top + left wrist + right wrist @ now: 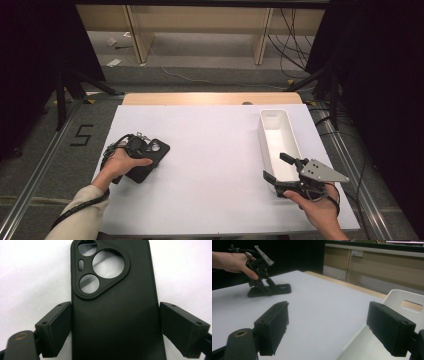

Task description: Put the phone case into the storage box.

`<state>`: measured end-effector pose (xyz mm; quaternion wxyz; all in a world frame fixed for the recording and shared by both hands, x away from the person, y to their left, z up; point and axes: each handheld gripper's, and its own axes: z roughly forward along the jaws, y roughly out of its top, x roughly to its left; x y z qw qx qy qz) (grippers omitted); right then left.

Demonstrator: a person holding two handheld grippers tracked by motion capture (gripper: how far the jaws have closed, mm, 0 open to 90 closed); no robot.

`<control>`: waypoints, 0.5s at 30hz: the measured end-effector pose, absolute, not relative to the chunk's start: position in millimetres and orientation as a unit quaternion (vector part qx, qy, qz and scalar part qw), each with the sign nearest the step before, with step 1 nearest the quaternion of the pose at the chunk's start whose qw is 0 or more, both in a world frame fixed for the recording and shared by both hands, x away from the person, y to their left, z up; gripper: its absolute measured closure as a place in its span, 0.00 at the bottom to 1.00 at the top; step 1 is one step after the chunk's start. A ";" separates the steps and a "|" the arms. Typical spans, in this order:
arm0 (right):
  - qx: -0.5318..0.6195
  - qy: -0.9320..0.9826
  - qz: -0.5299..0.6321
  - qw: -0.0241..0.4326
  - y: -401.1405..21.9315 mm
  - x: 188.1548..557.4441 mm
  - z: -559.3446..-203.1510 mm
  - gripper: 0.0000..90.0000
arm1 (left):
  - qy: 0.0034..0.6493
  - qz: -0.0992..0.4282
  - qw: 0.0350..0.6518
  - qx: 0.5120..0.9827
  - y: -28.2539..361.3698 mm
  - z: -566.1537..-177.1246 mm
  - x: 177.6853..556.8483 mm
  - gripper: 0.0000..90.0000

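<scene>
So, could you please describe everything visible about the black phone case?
The phone case is matte black and looks like soft rubbery plastic. A raised rounded-triangle camera surround holds three round cutouts and one small slot. It lies flat, back up, on the white table, at its left side. The left gripper straddles it, one pad against its edge, the other just clear.

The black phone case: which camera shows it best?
The left gripper view: the phone case lies close up between the fingers, its camera cutouts clear. The high view shows it small, partly under the left hand. The right gripper view shows it far off, edge-on.
</scene>
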<state>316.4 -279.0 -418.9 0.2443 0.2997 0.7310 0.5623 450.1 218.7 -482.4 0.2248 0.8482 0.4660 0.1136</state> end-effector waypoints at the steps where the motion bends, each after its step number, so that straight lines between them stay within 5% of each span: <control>1: 0.299 0.731 0.563 0.244 -279.0 316.5 -419.0 0.21 | 0.466 0.114 0.225 0.848 218.6 -482.4 449.9 0.15; 15: 0.300 0.730 0.563 0.245 -279.7 316.2 -418.5 0.21 | 0.470 0.117 0.227 0.845 217.7 -481.4 447.4 0.17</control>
